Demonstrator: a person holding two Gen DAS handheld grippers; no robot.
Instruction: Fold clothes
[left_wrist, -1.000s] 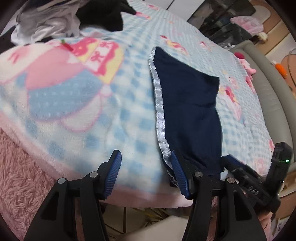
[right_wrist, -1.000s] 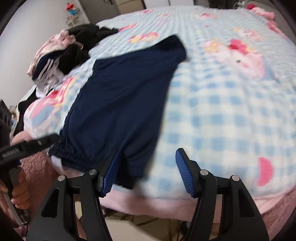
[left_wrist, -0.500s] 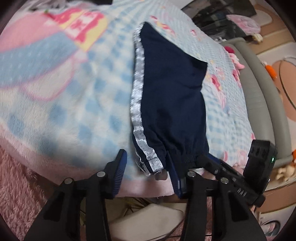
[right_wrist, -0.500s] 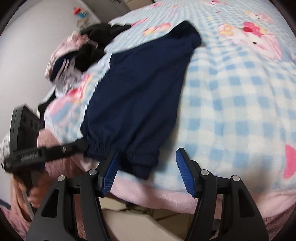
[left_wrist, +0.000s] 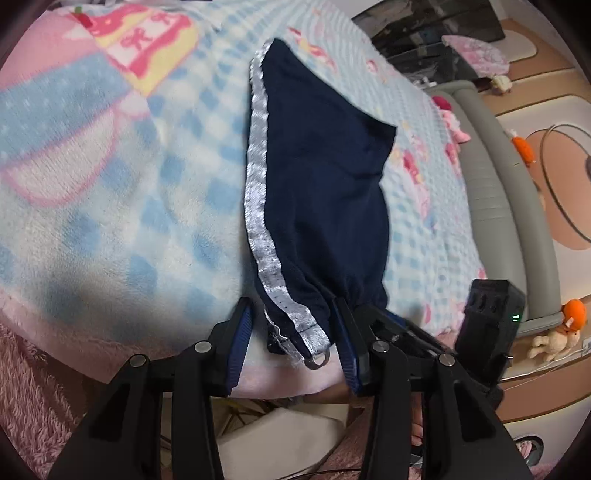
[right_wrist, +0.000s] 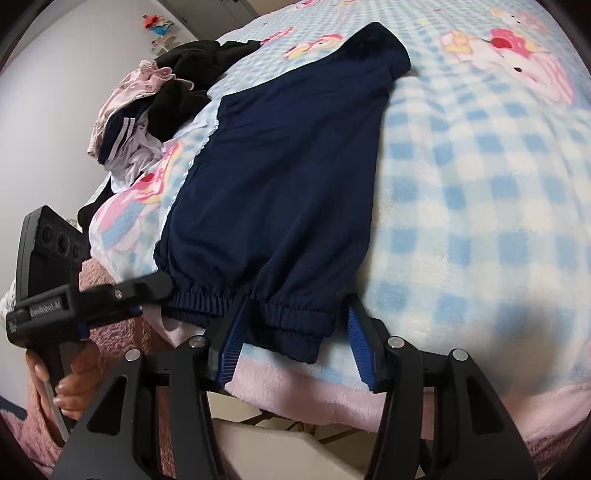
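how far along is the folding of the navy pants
Done: the navy pants lie spread flat on the checked blanket. In hand: left gripper and right gripper bracket the elastic waistband, right jaws closing. Left: no fold yet, and the clothes pile waits.

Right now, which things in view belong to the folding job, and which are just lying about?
In the job:
- navy shorts, elastic waistband at the bed's edge
- left gripper, astride the striped corner
- right gripper, jaws closing round the other waistband corner

Lying about:
- clothes pile
- checked blanket
- plush toys
- grey sofa
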